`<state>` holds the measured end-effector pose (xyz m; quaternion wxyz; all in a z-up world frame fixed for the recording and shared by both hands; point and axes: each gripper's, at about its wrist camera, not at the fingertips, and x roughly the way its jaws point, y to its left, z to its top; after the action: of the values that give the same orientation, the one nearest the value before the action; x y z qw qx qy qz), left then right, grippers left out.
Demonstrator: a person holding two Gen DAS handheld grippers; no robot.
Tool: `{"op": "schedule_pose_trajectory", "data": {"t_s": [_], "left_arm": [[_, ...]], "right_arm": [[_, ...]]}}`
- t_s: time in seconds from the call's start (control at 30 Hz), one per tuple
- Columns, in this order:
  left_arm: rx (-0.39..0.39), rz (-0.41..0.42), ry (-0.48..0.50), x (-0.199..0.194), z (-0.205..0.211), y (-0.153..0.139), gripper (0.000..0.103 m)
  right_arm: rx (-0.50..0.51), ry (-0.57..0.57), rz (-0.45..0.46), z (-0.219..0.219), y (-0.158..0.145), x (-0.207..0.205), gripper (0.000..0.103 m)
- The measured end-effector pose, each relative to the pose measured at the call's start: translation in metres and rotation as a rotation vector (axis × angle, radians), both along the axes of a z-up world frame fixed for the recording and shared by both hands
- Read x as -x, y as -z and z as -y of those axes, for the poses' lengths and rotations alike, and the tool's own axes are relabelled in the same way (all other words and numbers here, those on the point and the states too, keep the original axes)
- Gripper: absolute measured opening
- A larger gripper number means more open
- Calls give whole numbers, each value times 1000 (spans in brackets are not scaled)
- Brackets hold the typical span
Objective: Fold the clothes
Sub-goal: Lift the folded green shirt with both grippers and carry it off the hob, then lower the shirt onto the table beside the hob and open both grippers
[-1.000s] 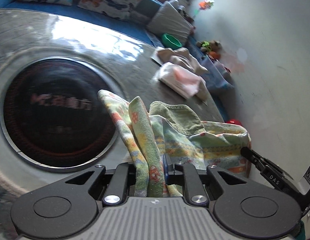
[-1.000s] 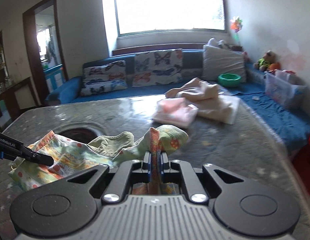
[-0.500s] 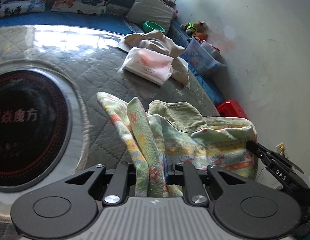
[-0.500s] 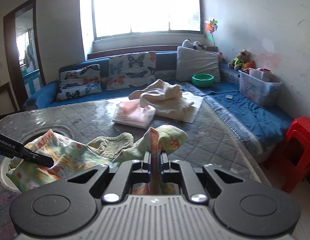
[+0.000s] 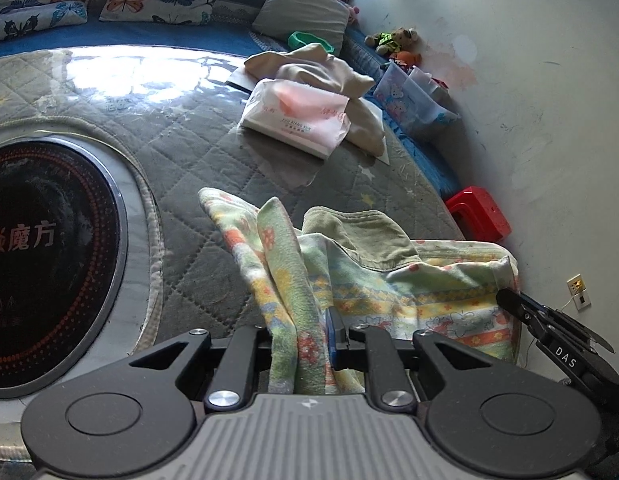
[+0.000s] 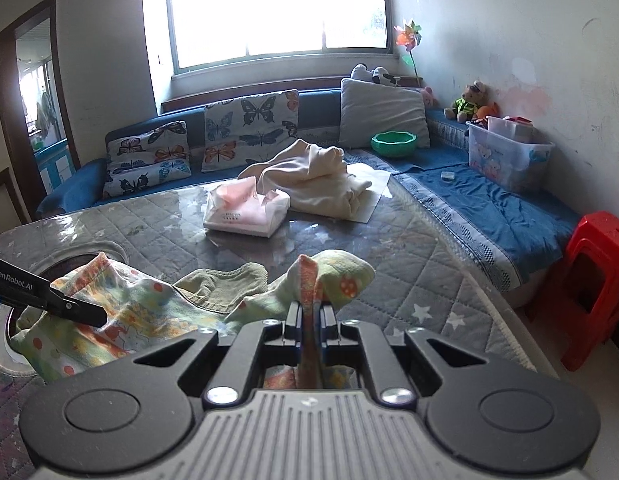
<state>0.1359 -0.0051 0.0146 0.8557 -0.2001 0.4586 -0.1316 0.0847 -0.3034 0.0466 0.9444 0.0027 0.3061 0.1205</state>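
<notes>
Both jaws were clamped on the patterned garment (image 5: 389,280): left gripper (image 5: 301,340) pinched one bunched edge, right gripper (image 6: 309,320) the opposite one. Cloth hung slack between them over the quilted table (image 5: 197,152), its long axis running 3 to 9 o'clock; both grippers were equally near, so I judged the fold would go forward toward 12

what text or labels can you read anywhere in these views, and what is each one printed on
"GenRobot.AI": white lettering on the black finger of the left gripper, seen in the right wrist view.
"DAS": white letters on the black finger of the right gripper, seen in the left wrist view.
"焱魔方": red characters on the round black glass panel set in the table.
Small print on the pink and white tissue pack: too small to read.
</notes>
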Motion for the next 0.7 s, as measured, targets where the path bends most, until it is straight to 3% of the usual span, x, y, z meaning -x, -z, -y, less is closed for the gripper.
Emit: {"op": "schedule_pose_trajectory", "data": {"t_s": [0.7], "left_arm": [[-58,-53,3,-6,2,18,22]], "right_arm": [[-1,50,-68,15,28,-8,7]]}}
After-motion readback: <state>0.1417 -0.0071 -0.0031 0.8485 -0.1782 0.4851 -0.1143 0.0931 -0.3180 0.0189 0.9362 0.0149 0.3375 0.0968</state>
